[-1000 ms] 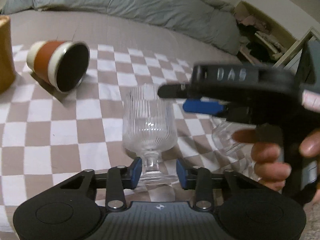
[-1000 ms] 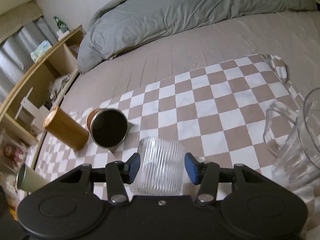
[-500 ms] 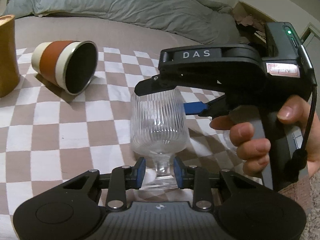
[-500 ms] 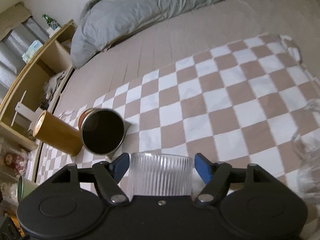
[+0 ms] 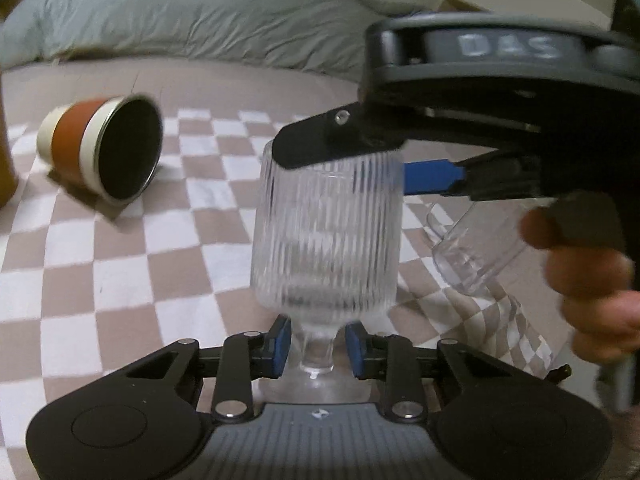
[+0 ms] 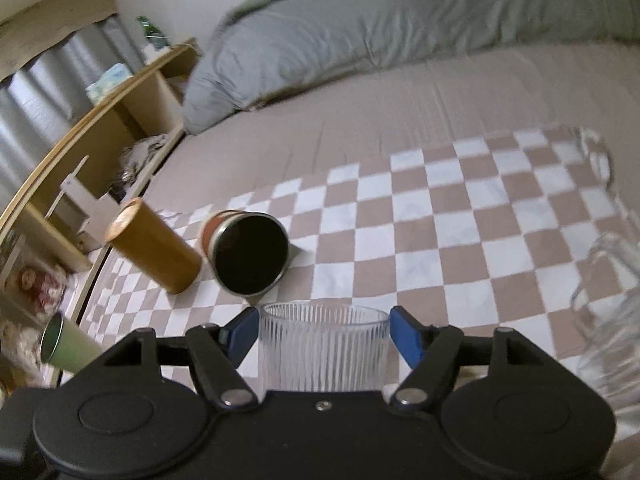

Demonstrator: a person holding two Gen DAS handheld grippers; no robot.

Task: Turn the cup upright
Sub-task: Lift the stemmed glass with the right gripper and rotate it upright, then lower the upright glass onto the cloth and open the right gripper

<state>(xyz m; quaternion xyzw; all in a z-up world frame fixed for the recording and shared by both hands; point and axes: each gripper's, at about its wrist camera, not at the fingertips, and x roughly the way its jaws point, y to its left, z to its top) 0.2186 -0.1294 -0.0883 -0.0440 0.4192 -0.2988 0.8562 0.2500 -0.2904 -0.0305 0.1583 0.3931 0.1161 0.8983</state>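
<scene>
The ribbed glass cup (image 5: 326,236) is standing upright on its stem over the checkered cloth (image 5: 120,276) on the bed (image 6: 400,92). The left tongs (image 5: 318,346) are sitting part-open around the stem, their blue pads just beside it with a small gap on each side. The right tongs (image 6: 324,330) are closing on the rim of the cup, pads pressing both sides. A red-banded mug (image 5: 102,150) is lying on its side nearby.
</scene>
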